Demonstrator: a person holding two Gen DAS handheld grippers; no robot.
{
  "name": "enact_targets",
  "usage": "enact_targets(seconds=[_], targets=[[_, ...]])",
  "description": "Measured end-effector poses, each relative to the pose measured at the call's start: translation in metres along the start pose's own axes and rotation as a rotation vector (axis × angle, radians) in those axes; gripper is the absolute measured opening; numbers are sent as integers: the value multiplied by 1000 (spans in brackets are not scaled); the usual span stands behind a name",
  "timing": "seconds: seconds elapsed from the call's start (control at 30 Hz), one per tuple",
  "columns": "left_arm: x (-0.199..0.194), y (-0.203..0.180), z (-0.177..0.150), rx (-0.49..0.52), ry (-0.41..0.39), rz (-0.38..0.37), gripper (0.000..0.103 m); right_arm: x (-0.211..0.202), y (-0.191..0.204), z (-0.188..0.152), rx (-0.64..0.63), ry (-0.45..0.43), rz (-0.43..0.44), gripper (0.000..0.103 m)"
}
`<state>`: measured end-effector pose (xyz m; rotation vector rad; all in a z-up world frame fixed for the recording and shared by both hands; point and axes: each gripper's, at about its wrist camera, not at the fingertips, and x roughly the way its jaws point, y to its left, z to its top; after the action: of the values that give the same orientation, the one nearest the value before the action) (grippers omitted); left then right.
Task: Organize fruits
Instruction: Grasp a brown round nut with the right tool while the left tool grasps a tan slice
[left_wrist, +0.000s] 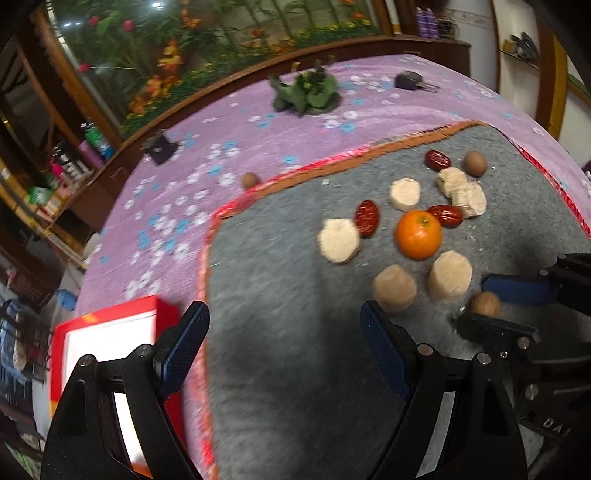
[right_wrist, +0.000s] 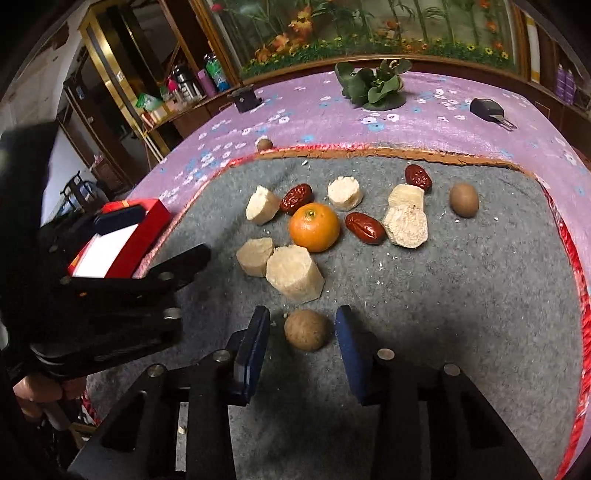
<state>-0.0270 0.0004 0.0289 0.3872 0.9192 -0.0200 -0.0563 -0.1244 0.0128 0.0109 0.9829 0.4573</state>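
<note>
An orange (right_wrist: 314, 227) (left_wrist: 418, 235) lies on the grey mat (right_wrist: 443, 295) among several pale cut chunks (right_wrist: 294, 274), three red dates (right_wrist: 364, 228) and brown round fruits. My right gripper (right_wrist: 303, 325) is open, its blue pads either side of a brown round fruit (right_wrist: 306, 329) without touching it; in the left wrist view the same gripper (left_wrist: 491, 299) straddles that fruit (left_wrist: 485, 304). My left gripper (left_wrist: 284, 314) is open and empty above bare mat (left_wrist: 280, 369), near the mat's left edge. Another brown fruit (right_wrist: 464, 199) lies at the far right.
A red box (left_wrist: 107, 339) (right_wrist: 118, 240) with a white inside sits off the mat's left edge. One brown fruit (right_wrist: 264, 144) lies on the purple flowered cloth (right_wrist: 443, 122) beyond the mat. A leafy green bunch (right_wrist: 373, 86) and two small dark objects lie farther back.
</note>
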Motion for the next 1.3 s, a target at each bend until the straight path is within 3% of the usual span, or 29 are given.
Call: enact_targets(seconds=[0.03, 0.23, 0.37, 0.57, 0.63, 0.8, 0.9, 1.03, 1.13, 1.23, 1.3], targets=[[3, -3, 2, 6, 6, -10, 84, 0, 0, 0, -12, 4, -12, 23], [5, -5, 13, 43, -14, -8, 83, -8, -10, -6, -22, 22, 24, 23], [-13, -3, 8, 82, -51, -24, 83, -9, -18, -8, -3, 12, 72, 24], [-2, -17, 9, 129, -11, -93, 84, -9, -21, -9, 8, 9, 98, 24], [-1, -19, 13, 120, -22, -159, 83, -9, -25, -8, 24, 9, 118, 24], [-1, -20, 15, 93, -7, -225, 83, -9, -26, -8, 23, 13, 124, 24], [3, -21, 15, 95, -4, -221, 83, -8, -28, -7, 27, 15, 135, 24], [24, -20, 16, 65, 56, -262, 74, -9, -30, -7, 41, 14, 153, 24], [27, -20, 16, 44, 31, -293, 70, -9, -32, -7, 51, 15, 164, 24], [26, -18, 16, 7, 29, -365, 38, -10, -32, -8, 52, 16, 164, 24], [23, -21, 14, 27, 11, -355, 36, -10, -31, -7, 49, 19, 160, 24]])
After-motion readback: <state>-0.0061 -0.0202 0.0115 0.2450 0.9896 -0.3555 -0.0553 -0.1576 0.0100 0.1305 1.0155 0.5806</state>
